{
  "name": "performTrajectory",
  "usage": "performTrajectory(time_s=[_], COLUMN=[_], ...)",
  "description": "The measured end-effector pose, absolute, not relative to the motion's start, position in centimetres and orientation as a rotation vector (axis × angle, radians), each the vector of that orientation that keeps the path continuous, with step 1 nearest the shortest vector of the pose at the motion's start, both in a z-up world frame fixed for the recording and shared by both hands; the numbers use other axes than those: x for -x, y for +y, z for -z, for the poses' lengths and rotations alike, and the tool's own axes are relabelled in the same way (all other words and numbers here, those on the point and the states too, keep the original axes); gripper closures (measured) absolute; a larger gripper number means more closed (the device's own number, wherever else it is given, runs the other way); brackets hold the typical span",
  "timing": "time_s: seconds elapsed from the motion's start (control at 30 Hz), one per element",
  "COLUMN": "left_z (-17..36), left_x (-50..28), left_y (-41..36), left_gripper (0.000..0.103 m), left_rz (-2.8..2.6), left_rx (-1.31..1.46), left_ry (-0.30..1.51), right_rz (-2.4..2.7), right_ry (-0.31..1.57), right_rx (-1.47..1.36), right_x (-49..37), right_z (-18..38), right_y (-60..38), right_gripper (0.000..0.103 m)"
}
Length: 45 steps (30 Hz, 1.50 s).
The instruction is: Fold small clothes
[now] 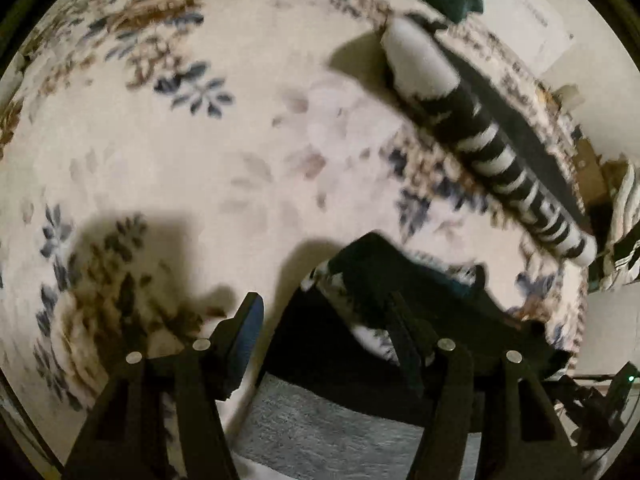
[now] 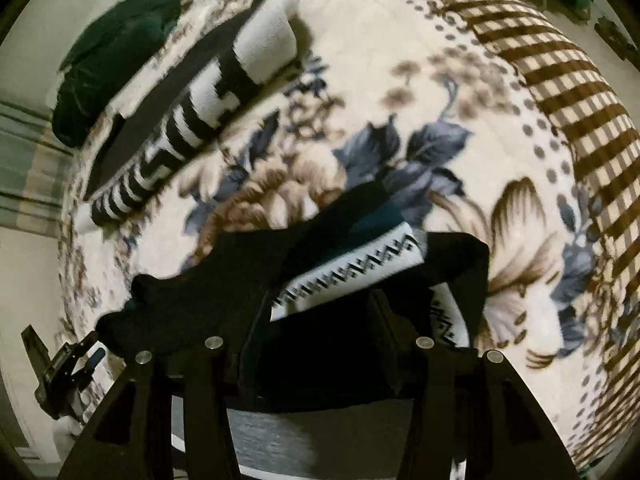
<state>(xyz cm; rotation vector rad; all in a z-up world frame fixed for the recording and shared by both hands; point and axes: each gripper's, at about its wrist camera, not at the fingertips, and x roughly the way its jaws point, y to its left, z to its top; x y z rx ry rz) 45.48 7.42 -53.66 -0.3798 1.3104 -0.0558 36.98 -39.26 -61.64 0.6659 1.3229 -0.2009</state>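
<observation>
Dark garment [image 2: 248, 280] with a white zigzag-patterned band and a grey hem lies bunched across both grippers, its long axis running side to side from the left gripper [image 1: 332, 332] to the right gripper [image 2: 320, 320], on the floral blanket [image 1: 180, 140] of the bed. Left gripper: jaws about half open, the right finger buried in dark cloth, the blue-padded left finger [image 1: 244, 336] clear of it; a real pinch can't be confirmed. Right gripper: also about half open, cloth draped between and over both fingers, grip can't be told either. Both point steeply down at the blanket. Ahead of the grippers, well apart, lies a black-and-white striped roll [image 1: 492, 148], angled diagonally, with a dark green bundle [image 2: 120, 52] beyond it.
</observation>
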Motion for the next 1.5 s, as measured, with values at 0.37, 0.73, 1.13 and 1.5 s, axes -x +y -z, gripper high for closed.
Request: performTrajectory(time_s=[0.37, 0.73, 1.13, 1.5], left_z=[55.3, 51.0, 56.7, 56.5], left_x=[-54.3, -47.3, -47.4, -51.0], left_y=[3.6, 8.5, 3.0, 3.4], left_gripper=[0.043, 0.043, 0.041, 0.044], left_rz=[0.064, 0.148, 0.169, 0.194], left_rx=[0.311, 0.416, 0.063, 0.213], left_ry=[1.282, 1.221, 1.335, 1.312], right_rz=[0.227, 0.247, 0.294, 0.201], right_ry=[1.310, 1.262, 1.329, 1.298], right_rx=[-0.450, -0.566, -0.403, -0.470], right_x=[-44.1, -39.3, -39.1, -41.8], right_z=[64.1, 61.1, 63.6, 65.3], right_y=[-38.2, -42.8, -41.7, -41.6], right_gripper=[0.050, 0.045, 0.045, 0.082])
